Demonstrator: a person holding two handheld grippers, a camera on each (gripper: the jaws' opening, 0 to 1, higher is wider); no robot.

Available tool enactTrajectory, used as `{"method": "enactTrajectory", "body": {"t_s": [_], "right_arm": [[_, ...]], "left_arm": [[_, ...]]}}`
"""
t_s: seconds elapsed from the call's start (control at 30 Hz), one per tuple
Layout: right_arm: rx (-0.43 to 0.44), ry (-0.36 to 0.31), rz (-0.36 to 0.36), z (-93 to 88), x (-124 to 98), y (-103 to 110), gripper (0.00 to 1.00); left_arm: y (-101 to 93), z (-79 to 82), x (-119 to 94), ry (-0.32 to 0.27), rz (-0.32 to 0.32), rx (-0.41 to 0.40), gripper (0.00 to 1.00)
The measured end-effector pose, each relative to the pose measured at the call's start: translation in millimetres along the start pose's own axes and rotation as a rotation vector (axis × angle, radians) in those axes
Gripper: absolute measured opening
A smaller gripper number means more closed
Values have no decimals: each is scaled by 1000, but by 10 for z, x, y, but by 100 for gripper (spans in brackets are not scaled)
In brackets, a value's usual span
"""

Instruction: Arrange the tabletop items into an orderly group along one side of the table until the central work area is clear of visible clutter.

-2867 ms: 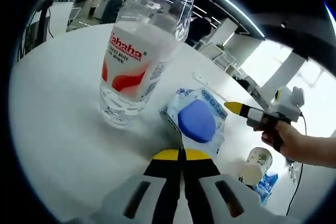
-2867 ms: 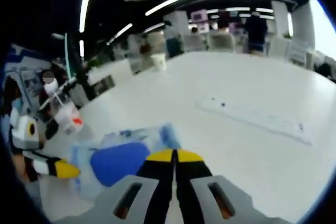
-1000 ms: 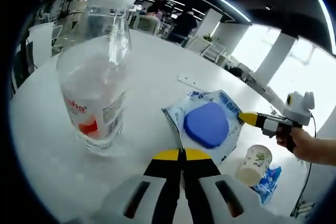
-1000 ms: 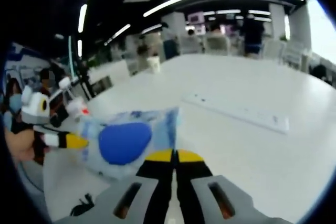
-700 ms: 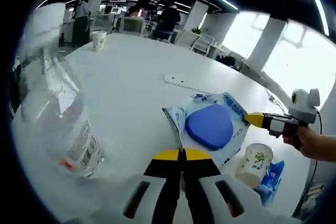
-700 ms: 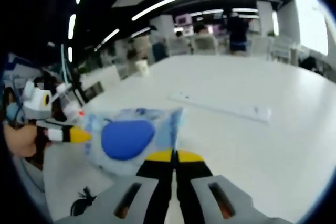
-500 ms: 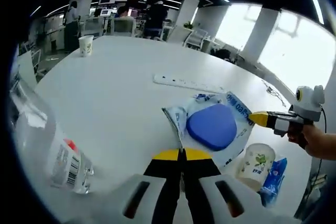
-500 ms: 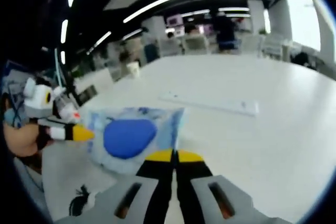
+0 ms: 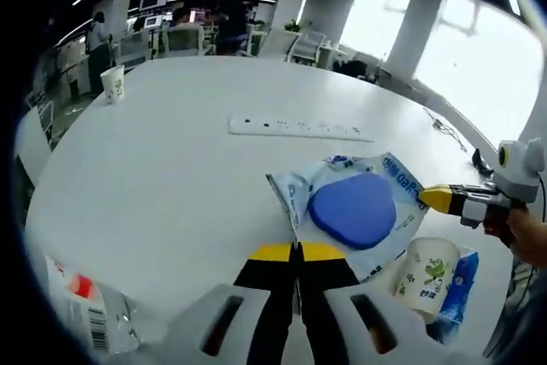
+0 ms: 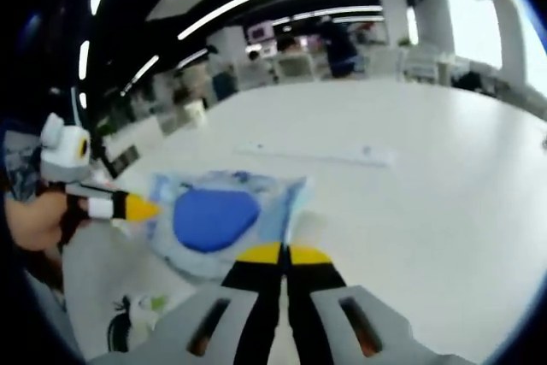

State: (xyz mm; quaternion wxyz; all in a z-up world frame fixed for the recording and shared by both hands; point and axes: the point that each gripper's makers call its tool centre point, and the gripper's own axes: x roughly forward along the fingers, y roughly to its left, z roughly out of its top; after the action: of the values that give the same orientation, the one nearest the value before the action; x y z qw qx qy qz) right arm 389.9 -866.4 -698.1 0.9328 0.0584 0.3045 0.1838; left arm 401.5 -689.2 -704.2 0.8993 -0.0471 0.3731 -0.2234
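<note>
Water bottle [image 9: 81, 322] cut off at the near-left edge, label barely readable. Both grippers pinch the wet-wipe pack [image 9: 355, 211]: left gripper [image 9: 297, 251] closed on its near-left corner, right gripper [image 10: 285, 253] closed on the opposite edge. Pack hangs over the white table [image 9: 171, 168], paper cup [image 9: 425, 264] just beside it.

Handheld grippers, black and yellow

The left gripper [image 9: 297, 251] and right gripper [image 10: 283, 254] each had black jaws with yellow tips on pale grey bodies with dark slots.
</note>
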Motion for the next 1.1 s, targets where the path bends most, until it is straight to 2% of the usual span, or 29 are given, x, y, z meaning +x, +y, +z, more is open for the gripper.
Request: {"method": "enactTrajectory", "body": {"t_s": [0.23,0.53,0.83,1.1], "right_arm": [[34,11,-37,-80,-46,-81,0],[75,21,-58,-215,-144,-103,0],[108,21,-65,-293,-224,-64,0],[124,23,-76,-331,-252,-58,0]], "left_arm": [[-48,-23,107,35,-21,0,0],[-116,-110,130,77,-42,14,0],[-129,-204,98,93,-51,-13,0],[-146,-227,97,97,-48,-38,0]]}}
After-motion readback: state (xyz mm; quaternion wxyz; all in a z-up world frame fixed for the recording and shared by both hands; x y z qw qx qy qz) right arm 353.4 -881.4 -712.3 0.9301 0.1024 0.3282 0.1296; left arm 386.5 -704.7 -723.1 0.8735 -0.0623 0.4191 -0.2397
